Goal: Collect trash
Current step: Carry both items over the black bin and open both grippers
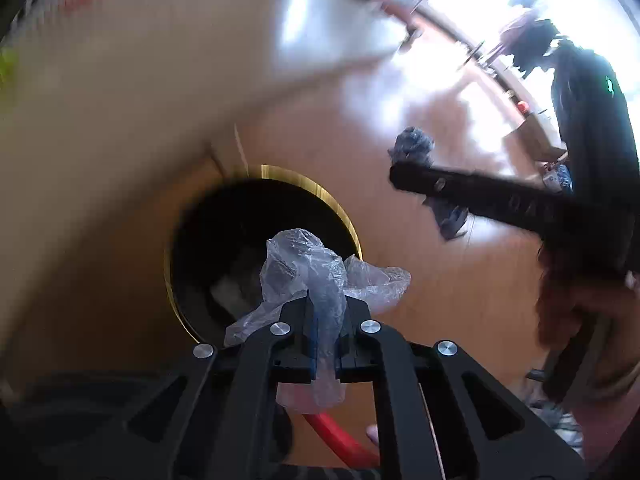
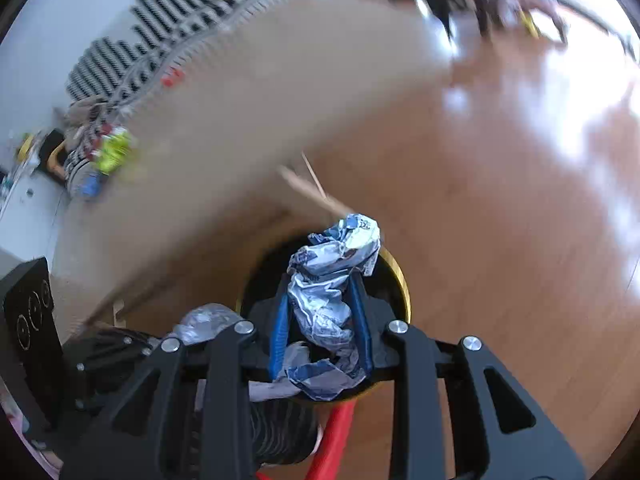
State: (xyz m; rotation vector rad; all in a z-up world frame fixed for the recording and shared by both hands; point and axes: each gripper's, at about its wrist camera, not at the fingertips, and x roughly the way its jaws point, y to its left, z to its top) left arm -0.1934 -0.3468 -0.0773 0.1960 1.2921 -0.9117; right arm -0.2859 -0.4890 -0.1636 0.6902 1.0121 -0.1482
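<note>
Crumpled clear plastic film [image 1: 316,276], pinched between pressed-together fingers of left gripper [image 1: 325,344], held above and just near side of black bin [image 1: 256,248] with gold rim. Crumpled blue-and-white wrapper [image 2: 334,292], clamped between blue pads [image 2: 362,320] of right gripper [image 2: 322,332], hanging directly over same bin's mouth [image 2: 394,280]. Pale scraps inside bin, possibly earlier trash; too dark to confirm. Wooden floor [image 2: 500,220] all around bin. Beige rug [image 2: 240,112] beyond bin, motion-blurred. Red tubing [image 1: 340,436] below bin, near side.
</note>
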